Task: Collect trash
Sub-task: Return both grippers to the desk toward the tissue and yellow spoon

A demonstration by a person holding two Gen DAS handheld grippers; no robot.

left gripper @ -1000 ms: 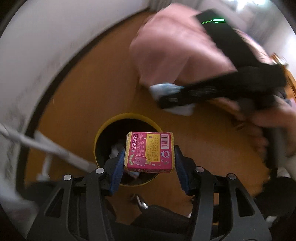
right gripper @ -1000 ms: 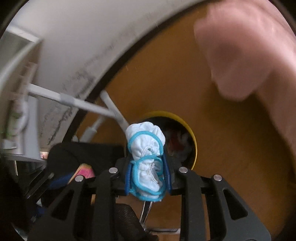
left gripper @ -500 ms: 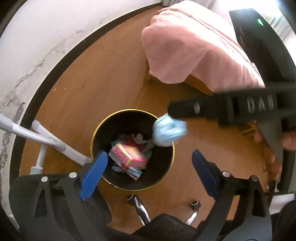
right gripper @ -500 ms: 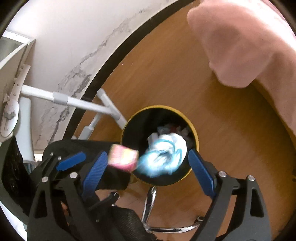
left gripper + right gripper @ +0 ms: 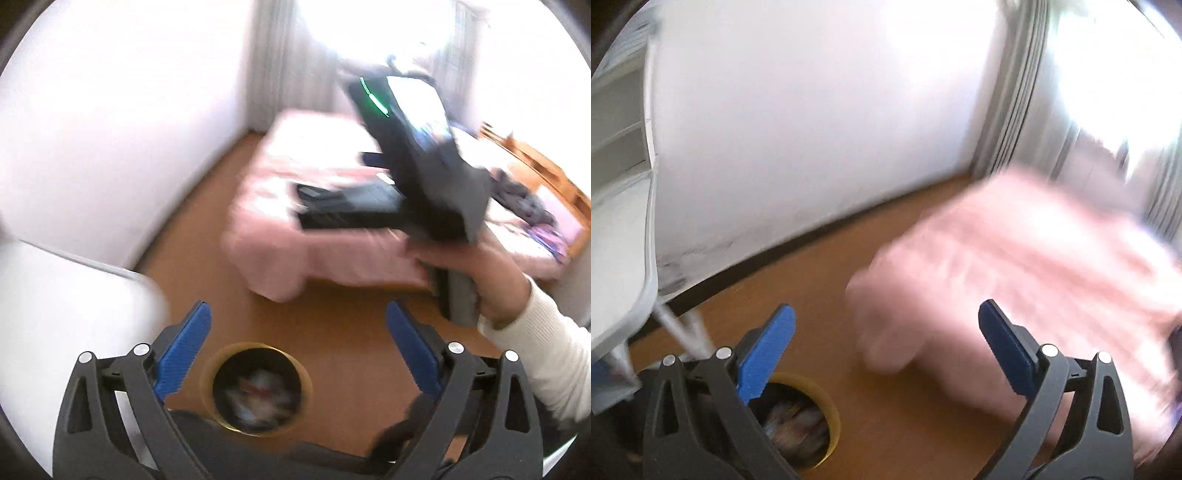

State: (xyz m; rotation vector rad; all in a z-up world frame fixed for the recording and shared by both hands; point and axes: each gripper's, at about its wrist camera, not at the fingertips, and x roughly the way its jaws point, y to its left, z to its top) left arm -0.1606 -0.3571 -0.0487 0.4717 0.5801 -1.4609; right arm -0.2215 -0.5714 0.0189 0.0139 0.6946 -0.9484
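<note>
The black bin with a yellow rim (image 5: pixel 258 346) stands on the wooden floor, low in both views, its rim (image 5: pixel 833 413) partly behind my right gripper's left finger. Blurred trash (image 5: pixel 258 391) lies inside it. My left gripper (image 5: pixel 297 310) hangs well above the bin, its jaws opening wide with nothing between them. My right gripper (image 5: pixel 886 308) is likewise high, jaws opening and empty. Its black housing (image 5: pixel 424 177) shows in the left wrist view, held by a hand (image 5: pixel 487 280) in a white sleeve.
A bed with a pink cover (image 5: pixel 295 251) fills the right side, also seen in the right wrist view (image 5: pixel 1015 277). A white desk (image 5: pixel 55 314) stands at the left by the white wall. A dark chair part (image 5: pixel 258 454) lies near the bin.
Both grippers let go: the pink box and the white-and-blue bundle dropped into the bin. Both jaws spread wide, and both hands rose and tilted up toward the room.
</note>
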